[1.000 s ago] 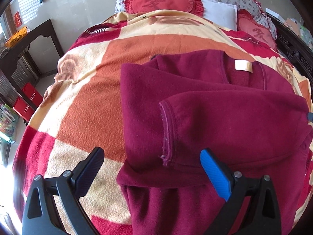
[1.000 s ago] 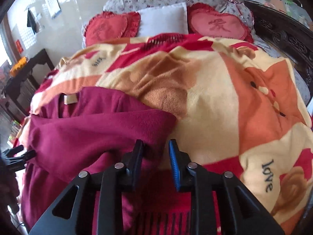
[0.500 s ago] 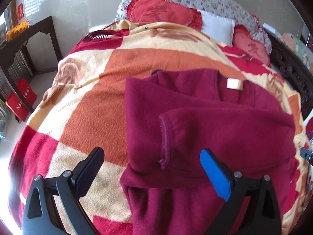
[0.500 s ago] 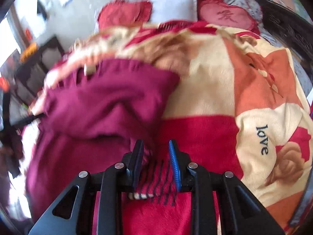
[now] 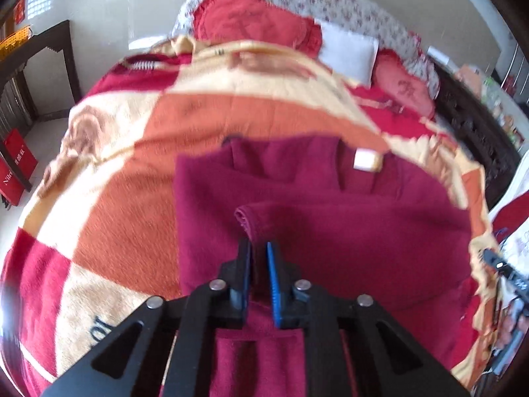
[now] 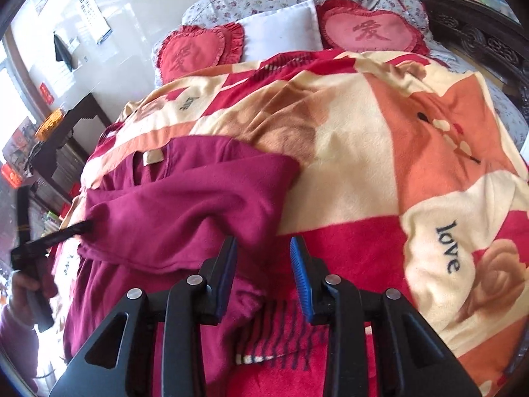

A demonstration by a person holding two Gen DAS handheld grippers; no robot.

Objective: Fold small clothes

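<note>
The dark red fleece sweater (image 5: 330, 231) lies on the orange, cream and red checked blanket (image 5: 132, 198) covering the bed, its cream neck label (image 5: 365, 160) at twelve o'clock. The left tongs (image 5: 259, 254) pinch the folded-over sleeve cuff (image 5: 248, 220). The right tongs (image 6: 263, 248) stand apart, empty, at the sweater's three o'clock edge
</note>
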